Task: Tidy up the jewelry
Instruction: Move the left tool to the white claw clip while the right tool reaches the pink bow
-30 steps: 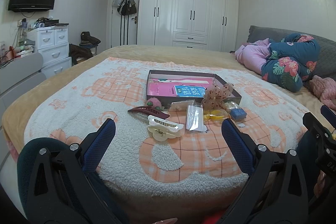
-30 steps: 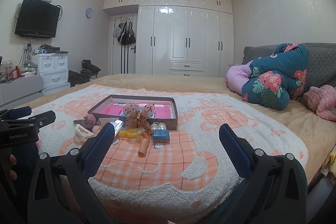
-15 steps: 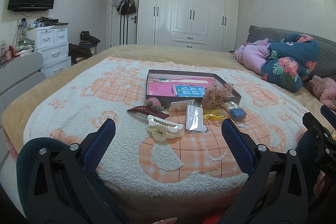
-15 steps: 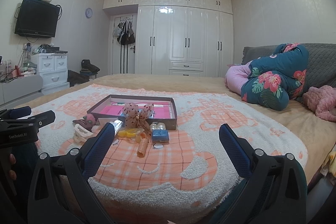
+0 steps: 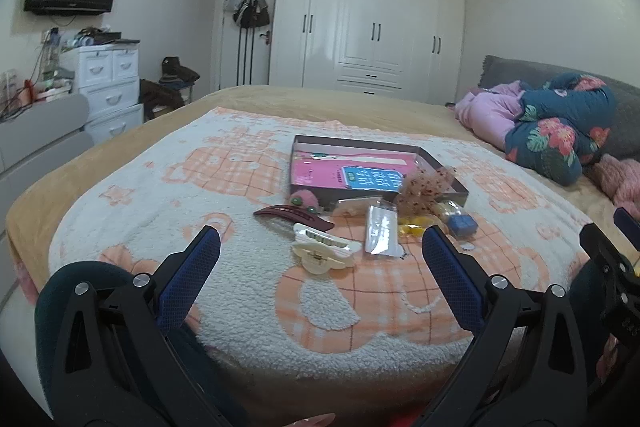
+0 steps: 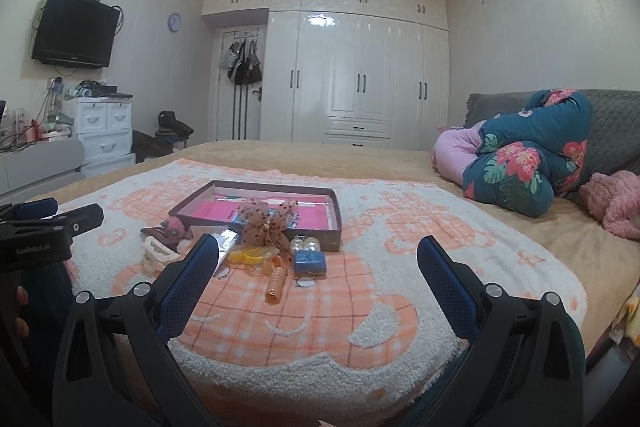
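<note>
Both of your tools are empty and held back at the near edge of the bed. The left gripper (image 5: 320, 247) has its blue-padded jaws spread wide, and so does the right gripper (image 6: 318, 255).

The accessories lie in a loose cluster on the blanket, just in front of the shallow dark cardboard box with a pink lining (image 5: 440, 163); nothing from the cluster appears to be inside it yet. From left to right:

- The fuzzy pink pompom hair tie (image 5: 304, 199) touches the box's near wall. It is probably soft, so pinch it through the middle.
- The long dark-red barrette (image 5: 292, 217) looks stiff and smooth; take it across its narrow width.
- The cream plastic claw clip (image 5: 322, 253) lies nearest to you. It is likely light and rigid; grip its body, not the teeth.
- The clear plastic sachet (image 5: 380, 233) is flat and probably slippery; catch an edge.
- The sheer brown dotted bow (image 6: 266, 223) leans on the box's front wall and will crush easily.
- The yellow translucent clip (image 6: 250, 255), the orange spiral hair coil (image 6: 276, 283) and the small blue box (image 6: 309, 262) lie to the right.

The surface is a fleecy white-and-orange checked blanket (image 6: 360, 307). It is soft, so small pieces may sink into the pile. Beyond it are a white wardrobe wall (image 6: 360, 75) at the far end, a wall-mounted television (image 6: 74, 31) at left, and folded floral bedding (image 6: 528, 155) at right.
</note>
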{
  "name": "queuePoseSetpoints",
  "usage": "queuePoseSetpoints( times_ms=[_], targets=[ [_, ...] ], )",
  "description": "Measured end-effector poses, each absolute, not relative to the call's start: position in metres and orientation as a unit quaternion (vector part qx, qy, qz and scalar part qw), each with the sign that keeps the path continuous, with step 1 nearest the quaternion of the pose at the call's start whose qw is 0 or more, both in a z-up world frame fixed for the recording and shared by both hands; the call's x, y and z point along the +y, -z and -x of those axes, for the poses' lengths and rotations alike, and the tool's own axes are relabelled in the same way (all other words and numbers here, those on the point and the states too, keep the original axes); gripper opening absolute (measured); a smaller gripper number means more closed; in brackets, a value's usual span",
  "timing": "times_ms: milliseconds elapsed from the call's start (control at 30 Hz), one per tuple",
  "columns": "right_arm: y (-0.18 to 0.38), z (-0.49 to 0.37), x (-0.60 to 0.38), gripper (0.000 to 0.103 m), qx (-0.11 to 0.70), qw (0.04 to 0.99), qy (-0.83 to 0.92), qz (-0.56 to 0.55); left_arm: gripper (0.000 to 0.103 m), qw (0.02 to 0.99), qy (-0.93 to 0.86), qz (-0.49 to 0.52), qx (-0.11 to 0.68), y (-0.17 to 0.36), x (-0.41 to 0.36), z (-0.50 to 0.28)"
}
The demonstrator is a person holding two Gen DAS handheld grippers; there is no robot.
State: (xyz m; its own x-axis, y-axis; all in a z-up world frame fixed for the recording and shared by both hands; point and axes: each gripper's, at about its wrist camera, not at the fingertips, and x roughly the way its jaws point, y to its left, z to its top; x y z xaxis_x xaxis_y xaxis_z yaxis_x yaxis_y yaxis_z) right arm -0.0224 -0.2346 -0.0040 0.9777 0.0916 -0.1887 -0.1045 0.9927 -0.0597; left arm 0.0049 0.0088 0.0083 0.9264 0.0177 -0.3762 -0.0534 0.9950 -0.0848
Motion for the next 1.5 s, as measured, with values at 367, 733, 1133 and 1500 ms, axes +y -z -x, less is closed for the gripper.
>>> queuePoseSetpoints(
  times_ms=[367, 733, 1133, 1500],
  targets=[
    [0.005, 0.003, -0.197, 0.097, 0.128, 0.981, -0.129, 0.073, 0.092, 0.974, -0.064, 0.088, 0.198, -0.007, 0.043, -0.014],
    [0.004, -0.043, -0.188, 0.097, 0.173, 0.973, -0.139, 0.060, 0.092, 0.962, -0.060, 0.098, 0.248, 0.004, 0.051, -0.040],
    [0.004, -0.102, -0.198, 0.097, 0.210, 0.968, -0.132, 0.043, 0.092, 0.954, -0.014, 0.064, 0.294, 0.014, 0.036, -0.085],
    [0.014, -0.177, -0.188, 0.097, 0.265, 0.953, -0.145, 0.036, 0.092, 0.930, 0.039, 0.026, 0.365, 0.041, 0.019, -0.133]
  ],
)
